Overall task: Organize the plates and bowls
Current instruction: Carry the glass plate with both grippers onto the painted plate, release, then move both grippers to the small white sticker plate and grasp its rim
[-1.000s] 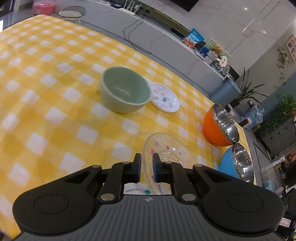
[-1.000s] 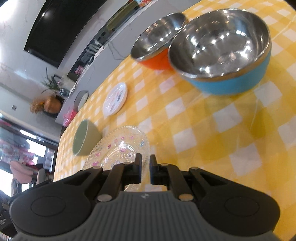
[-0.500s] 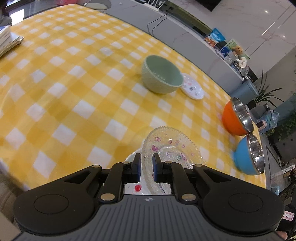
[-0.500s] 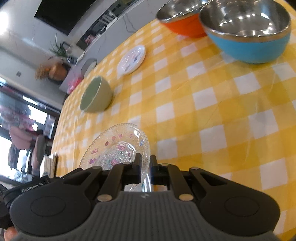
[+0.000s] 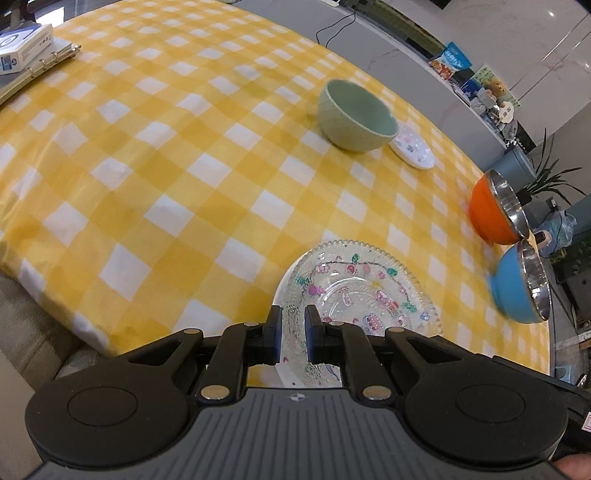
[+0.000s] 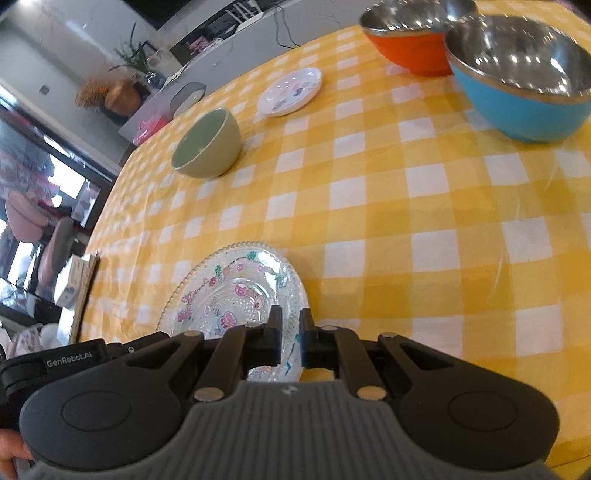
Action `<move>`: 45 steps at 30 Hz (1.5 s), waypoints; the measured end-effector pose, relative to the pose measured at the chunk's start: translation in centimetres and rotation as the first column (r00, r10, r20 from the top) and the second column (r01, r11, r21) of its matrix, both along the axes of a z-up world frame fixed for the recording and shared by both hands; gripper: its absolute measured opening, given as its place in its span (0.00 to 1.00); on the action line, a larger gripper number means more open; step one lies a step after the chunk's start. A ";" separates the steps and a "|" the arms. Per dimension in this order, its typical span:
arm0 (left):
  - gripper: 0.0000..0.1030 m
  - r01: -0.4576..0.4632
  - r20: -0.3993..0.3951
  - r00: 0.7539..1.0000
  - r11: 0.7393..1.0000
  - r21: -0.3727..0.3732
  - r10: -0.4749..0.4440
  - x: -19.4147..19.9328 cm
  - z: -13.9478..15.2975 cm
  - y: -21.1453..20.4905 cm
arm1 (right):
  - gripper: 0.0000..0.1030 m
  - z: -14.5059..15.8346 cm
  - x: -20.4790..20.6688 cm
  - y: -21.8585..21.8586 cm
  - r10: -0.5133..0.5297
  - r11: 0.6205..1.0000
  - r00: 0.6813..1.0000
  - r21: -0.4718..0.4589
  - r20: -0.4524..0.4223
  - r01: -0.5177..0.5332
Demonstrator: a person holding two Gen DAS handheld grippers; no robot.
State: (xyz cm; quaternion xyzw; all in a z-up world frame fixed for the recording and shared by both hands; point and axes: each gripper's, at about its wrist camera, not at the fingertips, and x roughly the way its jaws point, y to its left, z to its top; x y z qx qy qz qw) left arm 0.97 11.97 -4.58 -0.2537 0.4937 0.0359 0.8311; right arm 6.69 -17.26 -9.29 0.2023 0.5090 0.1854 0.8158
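A clear glass plate (image 5: 354,288) with coloured pictures is gripped at opposite rims by both grippers. My left gripper (image 5: 293,325) is shut on its near rim. My right gripper (image 6: 290,328) is shut on the plate (image 6: 236,291) at its right rim. The plate is above the yellow checked tablecloth (image 5: 166,166). Whether it rests on a white plate beneath it cannot be told. A green bowl (image 5: 356,116) and a small white plate (image 5: 412,146) sit farther back; they also show in the right wrist view as the bowl (image 6: 207,144) and plate (image 6: 290,90).
An orange bowl (image 5: 496,210) and a blue bowl (image 5: 521,286), both steel-lined, stand at the right edge; in the right wrist view they are the orange bowl (image 6: 410,33) and blue bowl (image 6: 524,77). A binder and box (image 5: 26,55) lie at far left.
Both grippers, still shut on the glass plate, have pulled back and up toward the table's near edge. The bowls and small plate look farther away.
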 end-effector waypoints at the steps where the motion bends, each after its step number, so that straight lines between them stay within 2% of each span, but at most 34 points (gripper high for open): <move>1: 0.13 -0.001 -0.003 1.000 1.000 0.000 0.001 0.0 0.0 0.0 | 0.07 0.1 0.0 0.2 0.010 1.000 1.000 -0.019 0.010 -0.010; 7: 0.13 0.011 0.009 1.000 0.999 0.043 -0.011 -0.1 0.0 -0.4 | 0.07 0.4 -0.3 1.7 0.081 0.989 0.994 -0.128 0.072 -0.071; 13: 0.13 0.030 0.011 0.999 0.995 0.090 -0.031 -0.1 0.1 -0.9 | 0.07 0.6 -0.8 3.7 0.158 0.958 0.980 -0.258 0.125 -0.121; 25: 0.13 0.090 -0.008 0.996 0.975 0.201 -0.090 0.1 0.2 -2.3 | 0.07 0.8 -1.3 3.9 0.209 0.935 0.965 -0.320 0.159 -0.150; 27: 0.14 0.096 -0.011 0.995 0.973 0.210 -0.096 0.2 0.2 -2.5 | 0.07 0.7 -1.3 3.9 0.208 0.936 0.965 -0.319 0.157 -0.150; 31: 0.15 0.091 -0.007 0.996 0.974 0.209 -0.092 0.4 0.6 -2.3 | 0.10 1.0 -1.0 3.1 0.167 0.959 0.974 -0.256 0.151 -0.125; 36: 0.21 0.099 0.028 0.994 0.974 0.204 -0.107 1.5 2.1 -2.5 | 0.12 1.5 -0.4 2.2 0.112 0.973 0.979 -0.219 0.173 -0.072; 38: 0.22 0.113 0.048 0.991 0.973 0.203 -0.125 2.1 2.9 -2.9 | 0.20 1.6 0.0 1.6 0.080 0.980 0.981 -0.193 0.175 -0.046; 42: 0.25 0.145 0.103 0.980 0.970 0.195 -0.168 3.8 4.1 -4.1 | 0.22 1.9 0.9 0.1 0.007 0.990 0.982 -0.141 0.190 0.020; 45: 0.28 0.167 0.143 0.970 0.969 0.184 -0.194 5.3 4.7 -5.0 | 0.29 2.2 1.7 -1.1 -0.053 0.993 0.977 -0.094 0.205 0.073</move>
